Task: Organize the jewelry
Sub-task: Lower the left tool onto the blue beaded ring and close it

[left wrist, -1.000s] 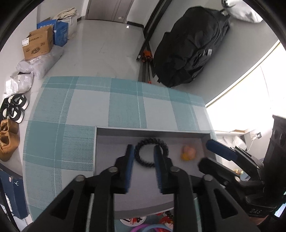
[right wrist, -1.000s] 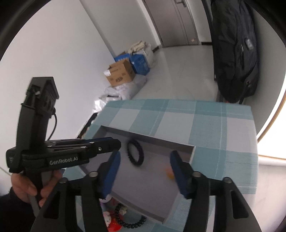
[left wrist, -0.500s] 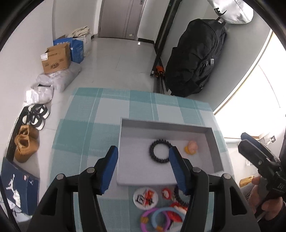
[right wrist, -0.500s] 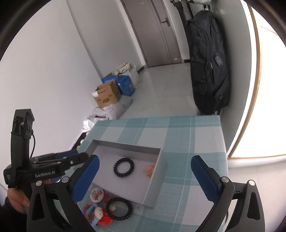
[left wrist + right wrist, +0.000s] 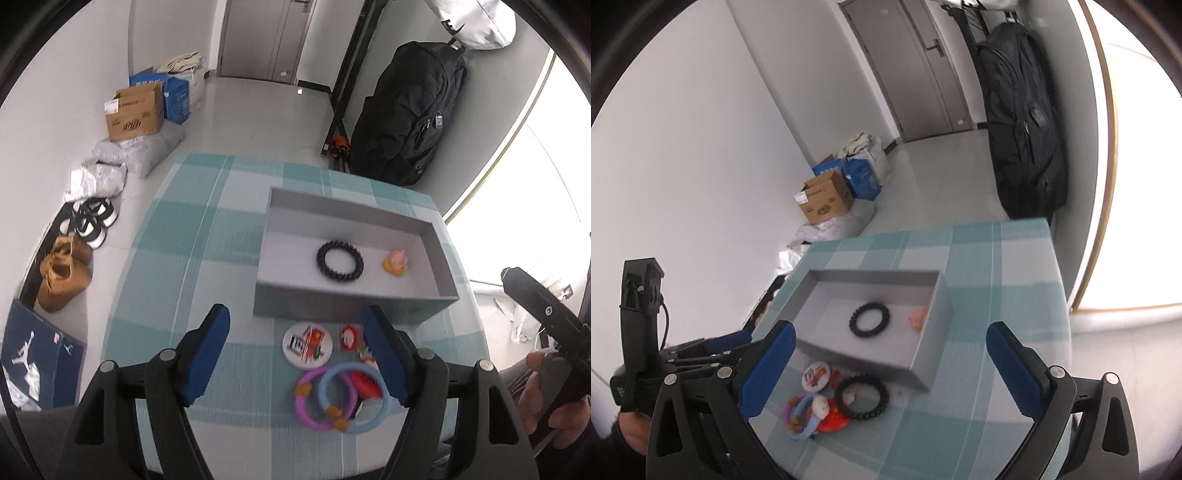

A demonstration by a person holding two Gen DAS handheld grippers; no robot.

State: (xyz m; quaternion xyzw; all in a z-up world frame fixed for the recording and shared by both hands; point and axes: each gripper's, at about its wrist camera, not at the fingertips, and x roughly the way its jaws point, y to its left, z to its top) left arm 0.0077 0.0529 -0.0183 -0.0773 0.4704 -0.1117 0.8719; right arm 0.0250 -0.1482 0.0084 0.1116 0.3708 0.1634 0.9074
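Now both grippers are further back from the grey tray (image 5: 354, 301) than 1 s ago: before, the left gripper (image 5: 301, 354) had its blue pads inside the tray, one on each side of the black bead bracelet (image 5: 340, 261), and the right one (image 5: 890, 373) was over the tray too; in the current views the whole tray is seen w/ the bracelet lying free on its floor. The left jaws have just been opening and nothing is between them. The right jaws have also opened within this sec. and stand very wide apart, empty. The bracelet in the tray is a ring of dark round beads, flat on the grey bottom, about in the middle; near it, to the right in the left view, lies a small pink and yellow figure (image 5: 396, 261), not touching it. The tray sits on a teal and white checked tablecloth (image 5: 192, 236). In front of the tray, outside it, is a small heap: a round white badge (image 5: 307, 344) w/ a red print, a pink ring (image 5: 314, 400) and a light blue ring (image 5: 351, 397) overlapping each other, some red pieces, and in the right view a second black bead bracelet (image 5: 861, 398) just beside the tray wall. Neither gripper touches any of these. A hand (image 5: 543, 402) holding the right gripper's handle shows at the edge of the left view.
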